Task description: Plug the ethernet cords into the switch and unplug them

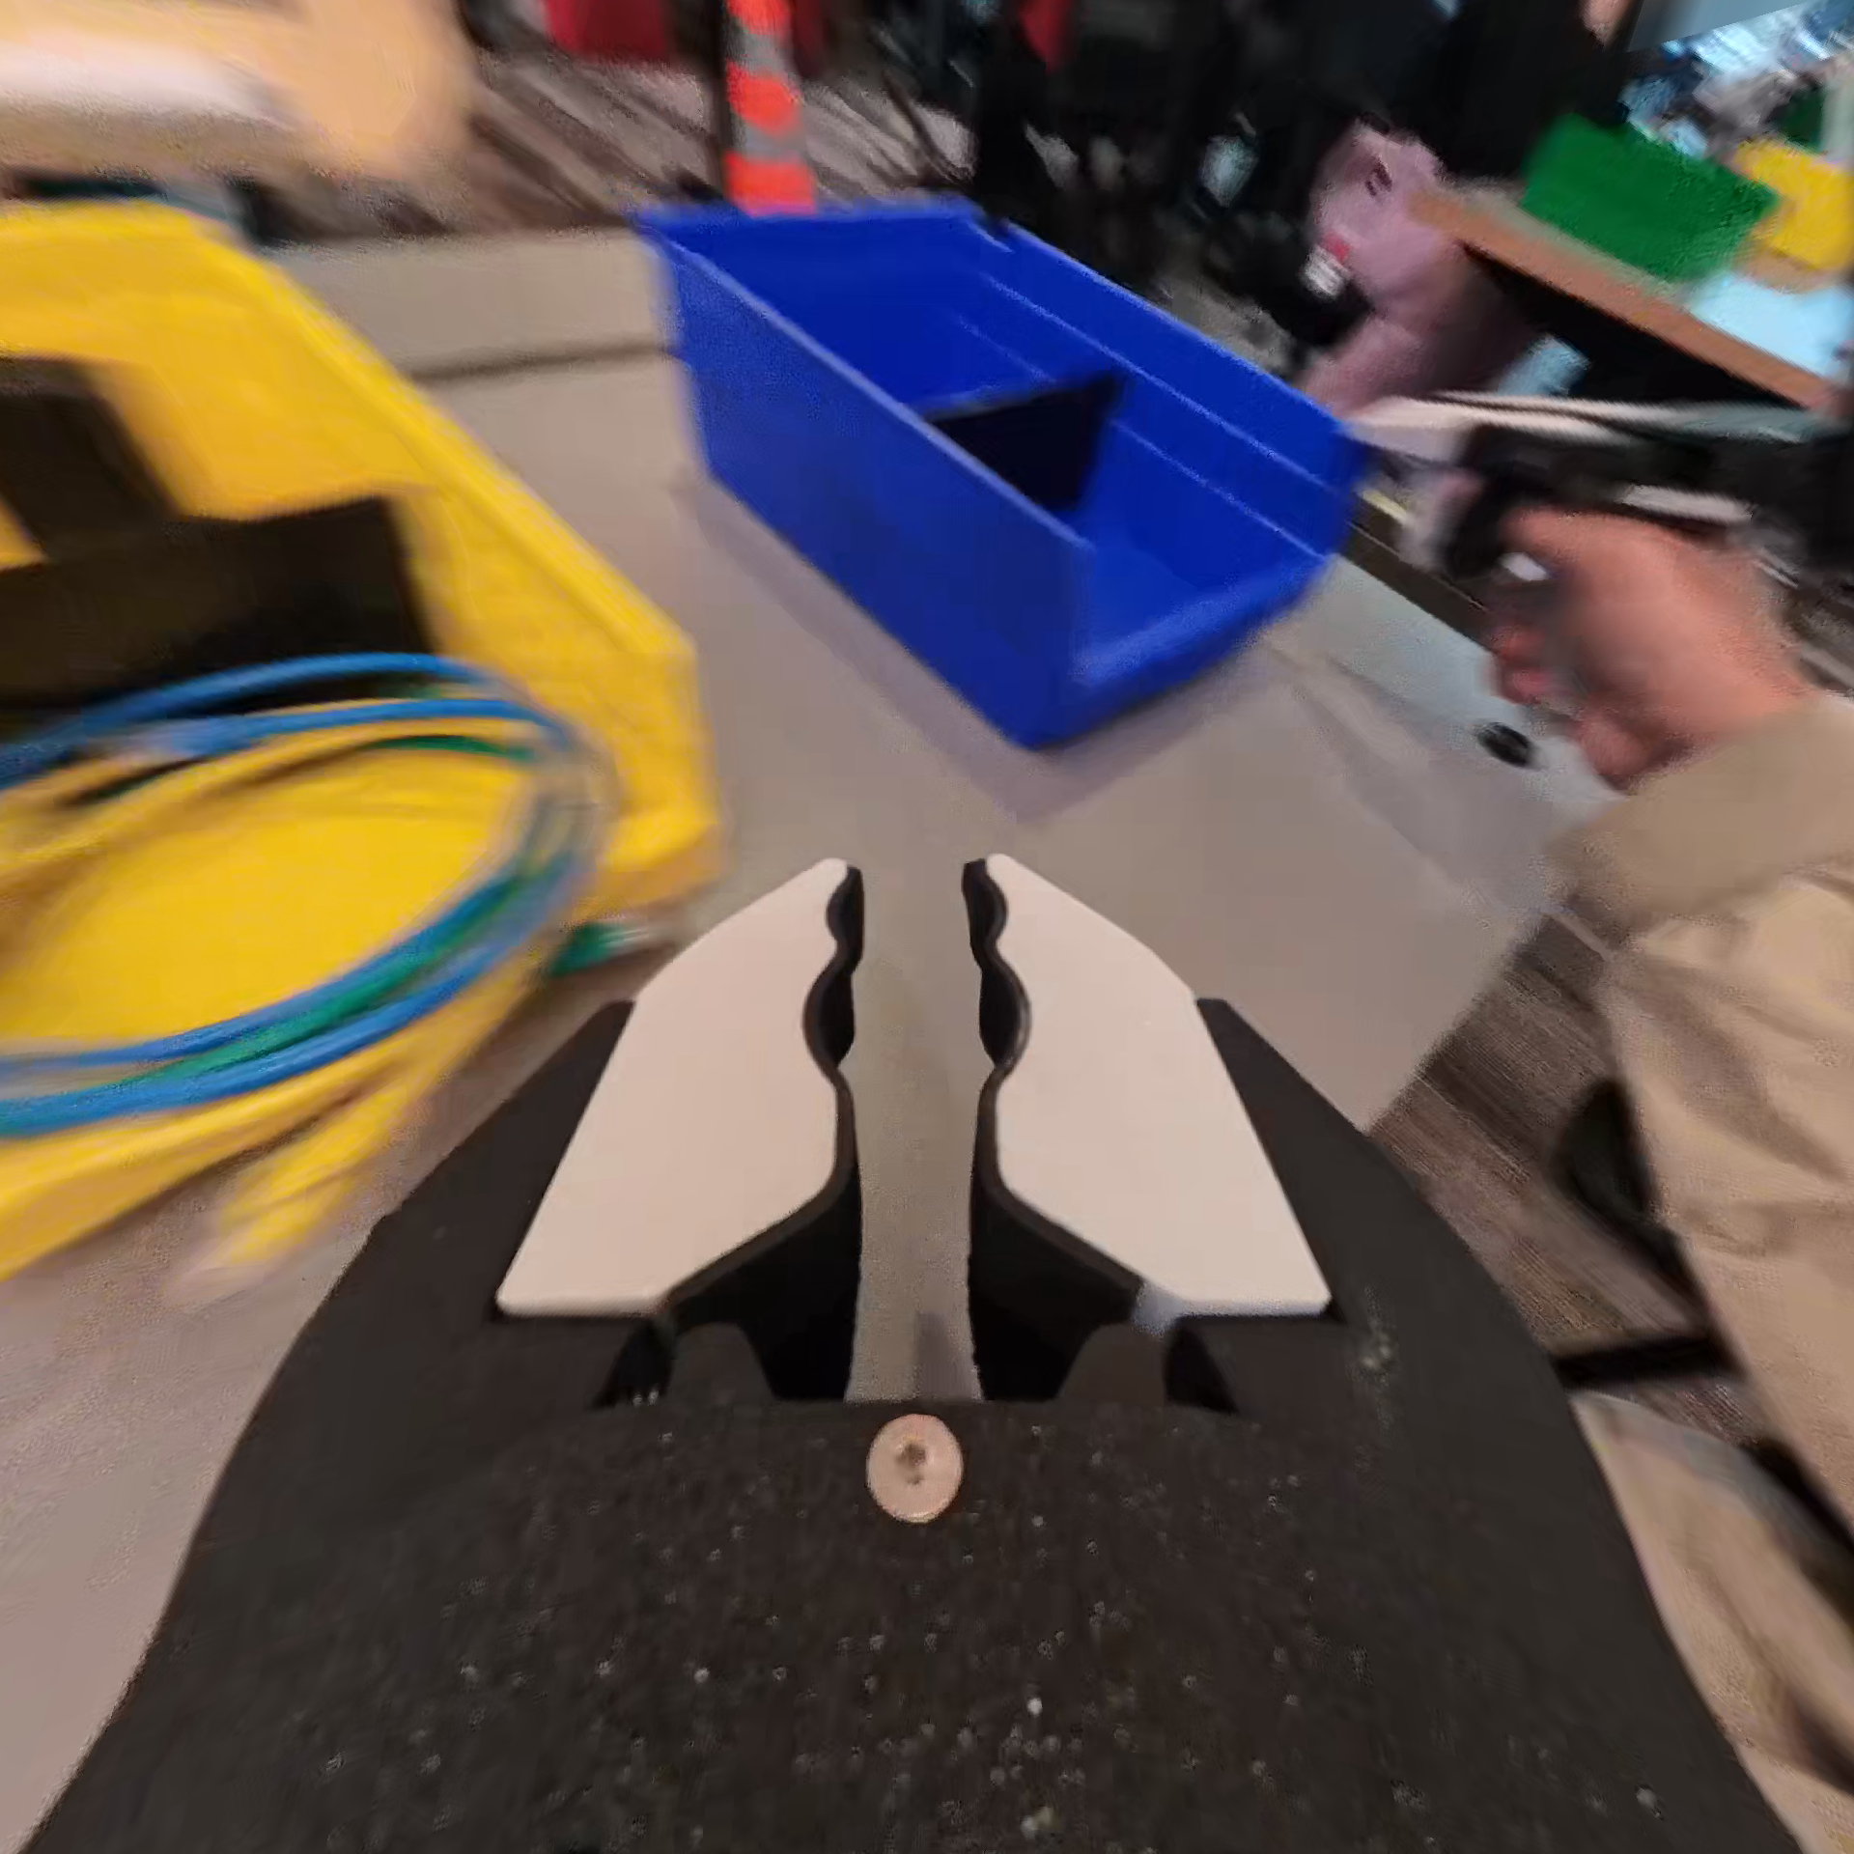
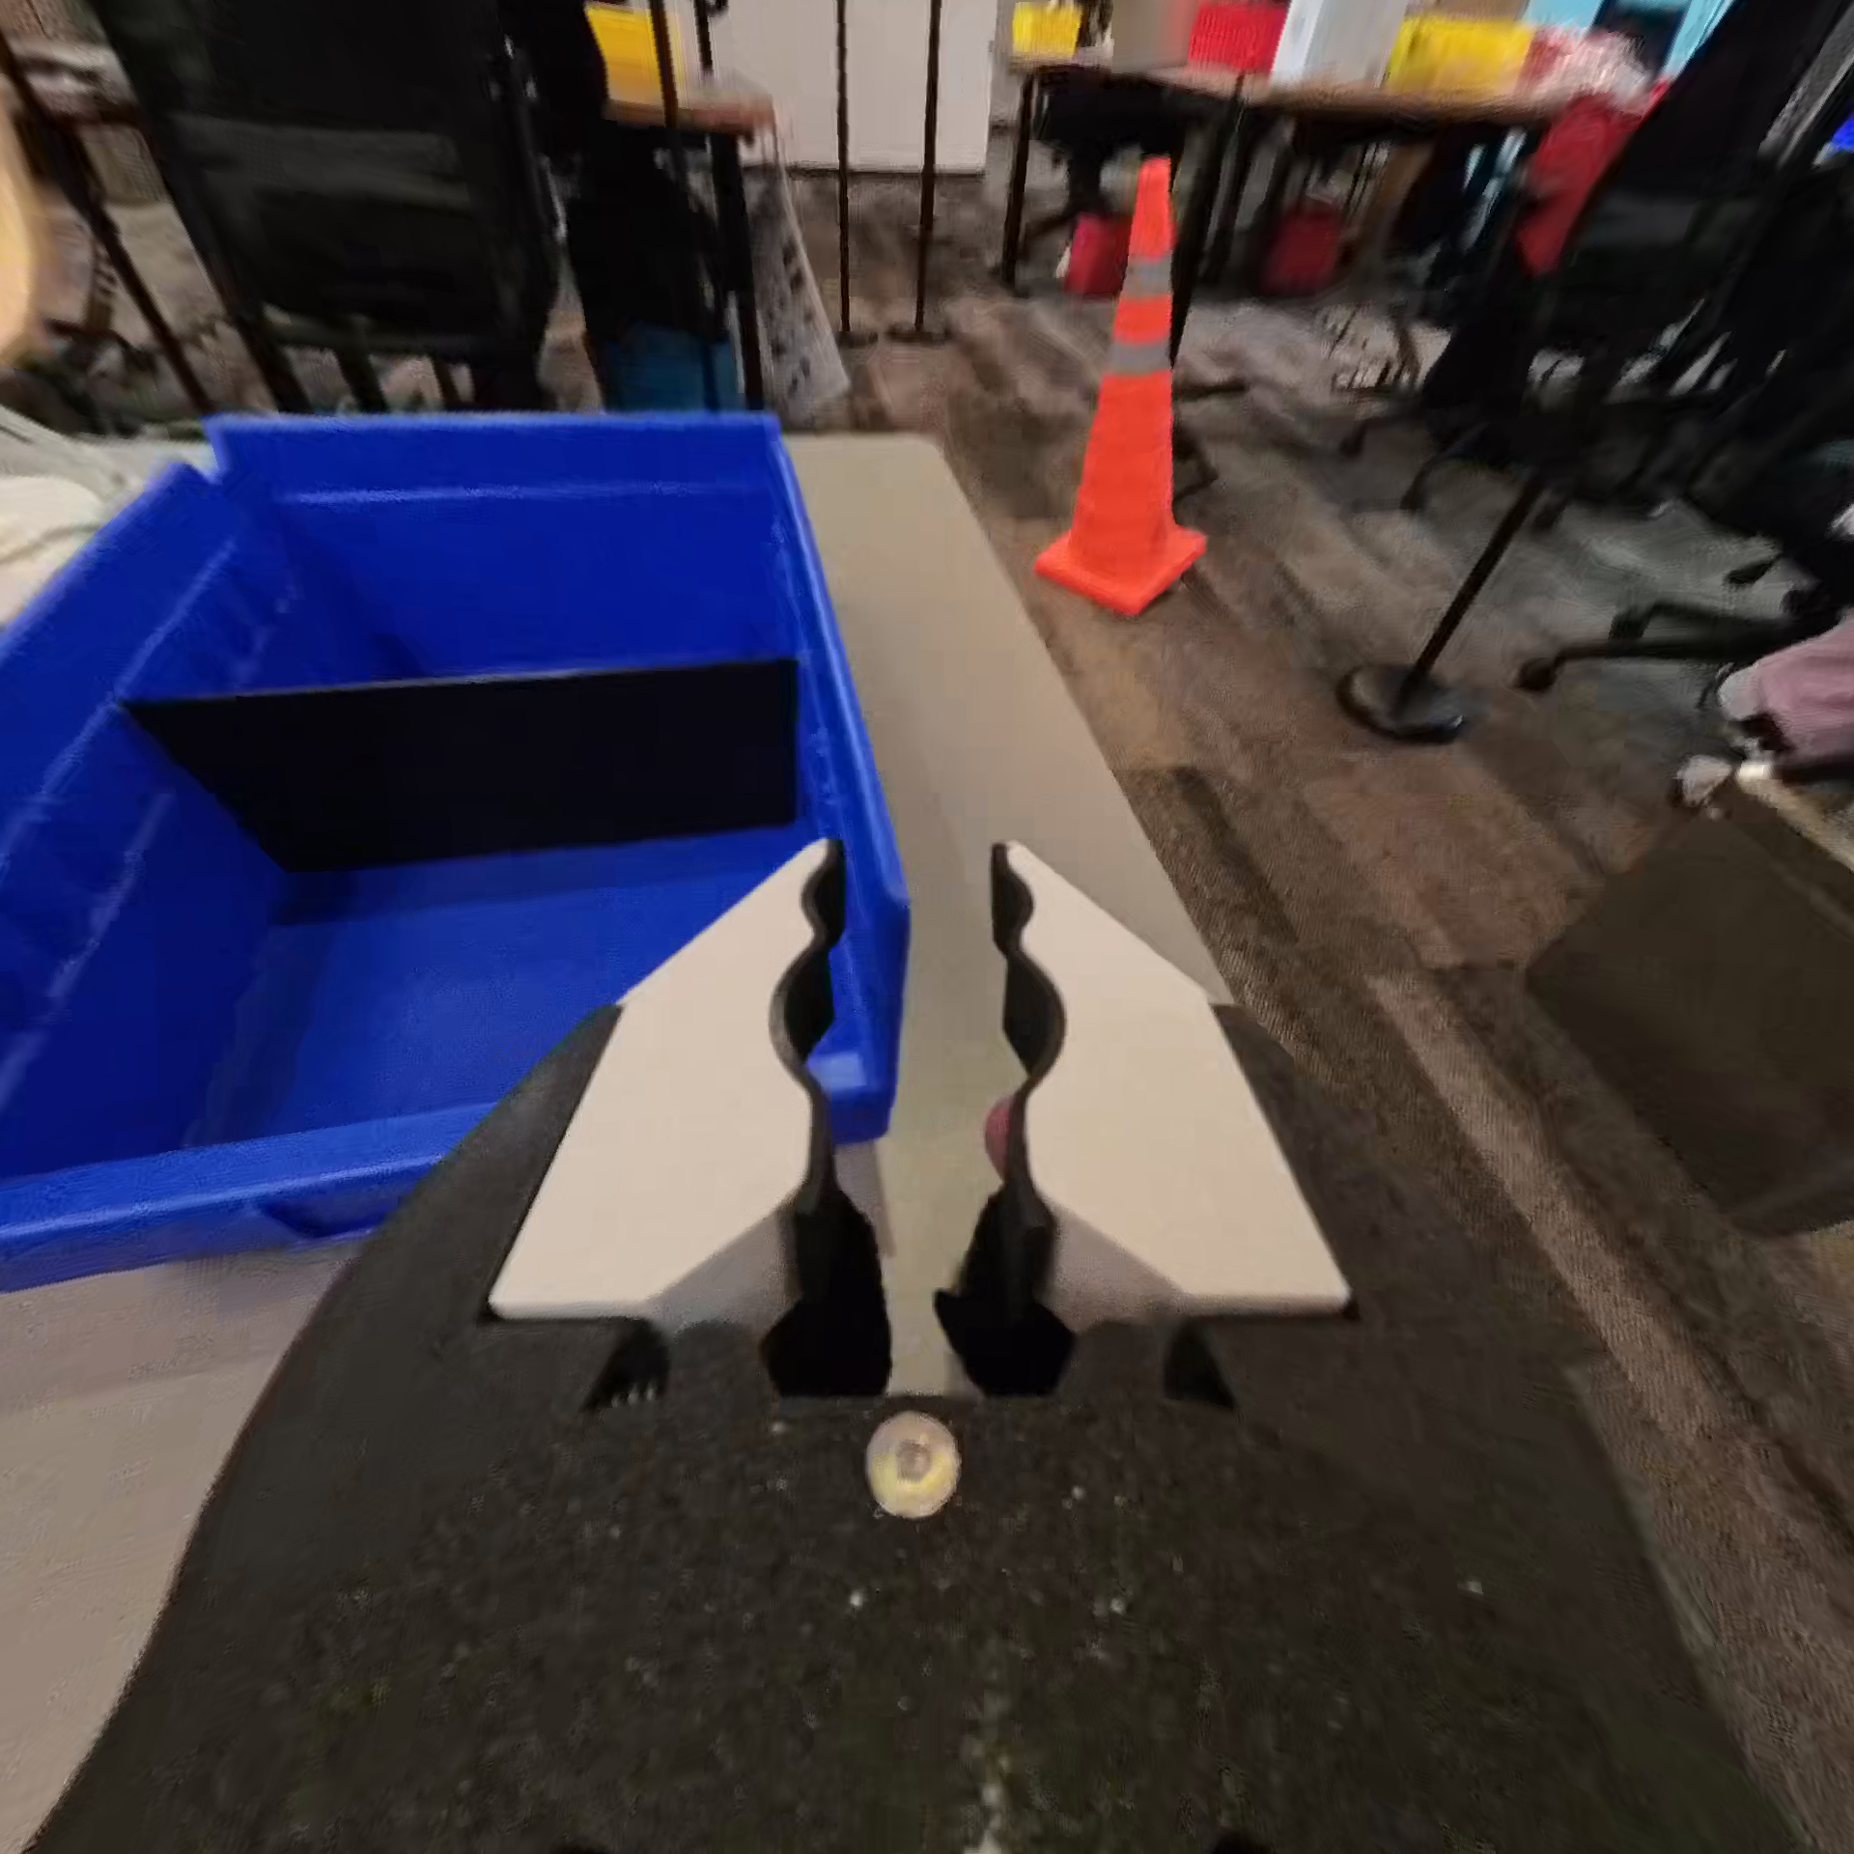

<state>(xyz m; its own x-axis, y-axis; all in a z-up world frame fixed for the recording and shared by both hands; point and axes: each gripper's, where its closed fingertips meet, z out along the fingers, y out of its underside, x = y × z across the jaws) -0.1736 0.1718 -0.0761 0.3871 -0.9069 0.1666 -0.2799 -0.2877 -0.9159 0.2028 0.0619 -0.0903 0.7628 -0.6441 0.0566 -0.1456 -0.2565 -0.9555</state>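
Blue and green ethernet cords lie coiled in a yellow bin at the left of the left wrist view, beside a black block in the same bin that may be the switch. The view is blurred. My left gripper is open and empty over the grey table, just right of the yellow bin. My right gripper is open and empty beside the right wall of a blue bin. It also shows far right in the left wrist view, held by a hand.
The blue bin has a black divider and stands on the table behind the left gripper. The table's right edge drops to carpet. An orange cone, chairs and other tables stand beyond. A person's beige sleeve is at right.
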